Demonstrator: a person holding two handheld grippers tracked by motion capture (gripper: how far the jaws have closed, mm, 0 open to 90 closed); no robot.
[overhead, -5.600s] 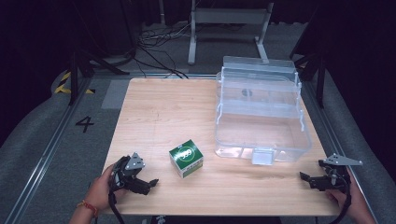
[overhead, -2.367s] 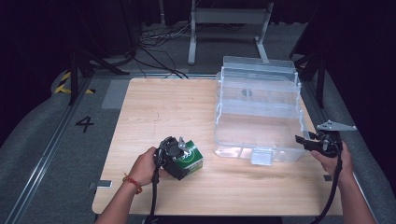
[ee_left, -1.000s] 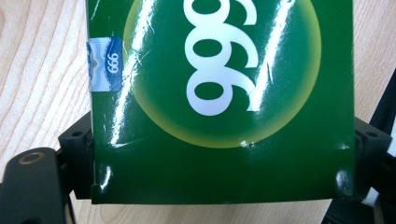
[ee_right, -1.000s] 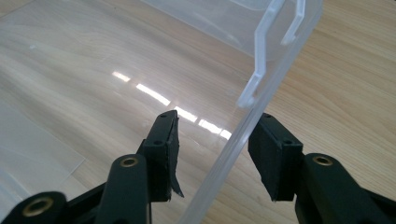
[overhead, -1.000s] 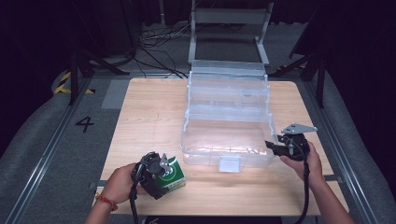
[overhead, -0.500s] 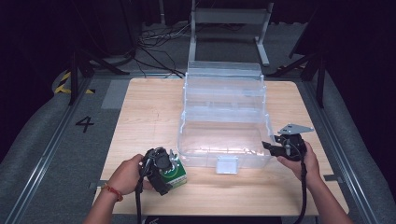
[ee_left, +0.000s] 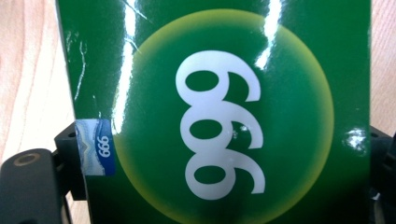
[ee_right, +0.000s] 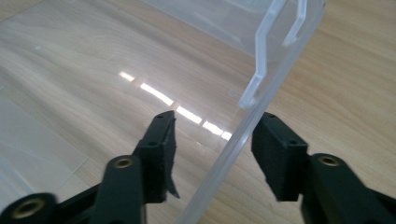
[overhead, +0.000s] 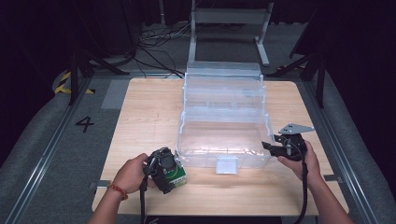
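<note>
The left gripper (overhead: 164, 169) is clamped on the green box (overhead: 176, 173), which sits on the wooden table (overhead: 144, 112) near its front edge, at about seven o'clock from the table's middle and just beside the front left corner of the clear plastic bin (overhead: 224, 116). In the left gripper view the box's glossy green face with its white "666" (ee_left: 219, 126) lies right up against the camera and a black jaw stands tight at each side of the carton, so the grip spans its width squarely; taking it across two flat sides probably keeps the slick carton from twisting when it is lifted. The right gripper (overhead: 270, 148) is at about four o'clock, at the bin's front right corner. Its jaws have just been opening, and in the right gripper view they straddle the bin wall (ee_right: 247, 126), one jaw inside the bin and one outside, with a clear gap on both sides, so the wall stands between the pads but is not pinched. That hand seems placed there to steady the light bin or shift it while the other hand works, since an empty plastic tub slides easily on smooth wood. The bin stands open at the top with its lid (overhead: 223, 77) tilted back at twelve o'clock, leaving the hollow free, which suggests the box is meant to go inside over the near wall.
</note>
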